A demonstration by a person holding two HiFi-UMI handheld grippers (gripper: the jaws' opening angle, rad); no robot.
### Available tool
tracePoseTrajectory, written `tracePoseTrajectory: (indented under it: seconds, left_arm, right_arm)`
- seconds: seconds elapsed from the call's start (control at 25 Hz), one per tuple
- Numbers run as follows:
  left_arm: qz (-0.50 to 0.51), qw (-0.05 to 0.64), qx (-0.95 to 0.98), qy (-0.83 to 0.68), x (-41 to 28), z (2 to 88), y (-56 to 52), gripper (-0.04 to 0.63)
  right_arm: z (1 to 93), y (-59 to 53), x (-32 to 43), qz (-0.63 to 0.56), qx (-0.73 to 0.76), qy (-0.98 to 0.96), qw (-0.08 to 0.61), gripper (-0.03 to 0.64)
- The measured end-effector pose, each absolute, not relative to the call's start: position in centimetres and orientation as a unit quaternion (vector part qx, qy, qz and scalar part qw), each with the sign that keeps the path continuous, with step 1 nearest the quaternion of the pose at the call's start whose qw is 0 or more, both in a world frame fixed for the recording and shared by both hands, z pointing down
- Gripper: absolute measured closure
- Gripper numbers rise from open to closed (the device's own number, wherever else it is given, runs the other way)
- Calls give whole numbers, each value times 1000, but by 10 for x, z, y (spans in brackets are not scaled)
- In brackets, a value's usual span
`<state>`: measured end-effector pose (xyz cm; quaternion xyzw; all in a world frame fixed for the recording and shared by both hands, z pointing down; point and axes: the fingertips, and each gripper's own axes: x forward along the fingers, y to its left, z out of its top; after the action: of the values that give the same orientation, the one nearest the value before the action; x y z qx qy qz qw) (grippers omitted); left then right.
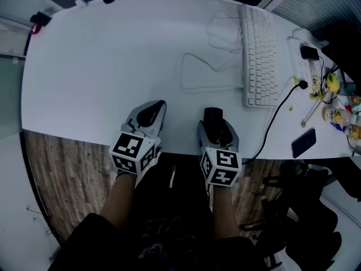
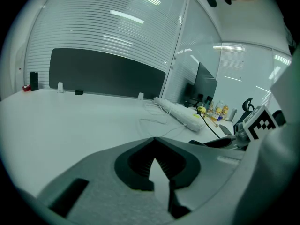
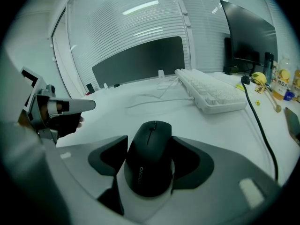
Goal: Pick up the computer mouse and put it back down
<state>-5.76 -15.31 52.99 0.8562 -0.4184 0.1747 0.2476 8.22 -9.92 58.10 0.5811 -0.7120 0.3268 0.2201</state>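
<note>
As the head view has it: the right claw [image 1: 216, 130] is at the near edge of the white counter [image 1: 101, 66], with the black computer mouse [image 1: 212, 117] between its jaws. The left claw [image 1: 158, 107] is just beside it to the left, also over the near edge. The white keyboard [image 1: 259, 55] lies well apart, toward the far right corner.
Left gripper view: the left claw [image 2: 154, 142] has its jaws together at the tips, with nothing between them. Bare counter lies ahead.
Right gripper view: the right claw [image 3: 149, 146] has its jaws set wide, and both pads seem to press the sides of the computer mouse [image 3: 147, 165]. The mouse points away, toward the counter's far edge.
Mouse height: it looks to be at counter level. Whether it is just clear of the surface I cannot tell.
Step in hand: by my reading, the grip on the mouse, low at the counter. Which side of the lift this falls on cannot be told.
Next move: if the lift is not yet made, keep an even squeeze and raise the mouse straight up and level. Then lower it flat, back from the near edge, and only then part the jaws.
</note>
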Motion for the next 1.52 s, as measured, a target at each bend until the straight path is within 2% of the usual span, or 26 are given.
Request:
tracePoseTrajectory:
  seconds: [0.72, 0.8, 0.96, 1.16, 1.44, 1.52]
  left_arm:
    - [173, 239, 858, -420, -59, 522, -151, 595]
    - [172, 237, 859, -419, -58, 520, -150, 595]
    - [170, 232, 862, -418, -56, 515, -149, 595]
    - [165, 227, 865, -416, -51, 507, -148, 595]
    - [160, 217, 868, -417, -49, 494, -144, 594]
    - [158, 214, 870, -416, -48, 490, -143, 595]
  right_arm:
    - [575, -99, 87, 327, 586, -714, 199, 295]
    - [570, -98, 89, 322, 589, -716, 192, 319]
    - [563, -97, 93, 316, 592, -717, 189, 322]
    - [551, -98, 96, 300, 601, -719, 178, 368]
    - [524, -101, 104, 264, 622, -721, 153, 507]
    - [517, -102, 106, 256, 626, -722, 148, 516]
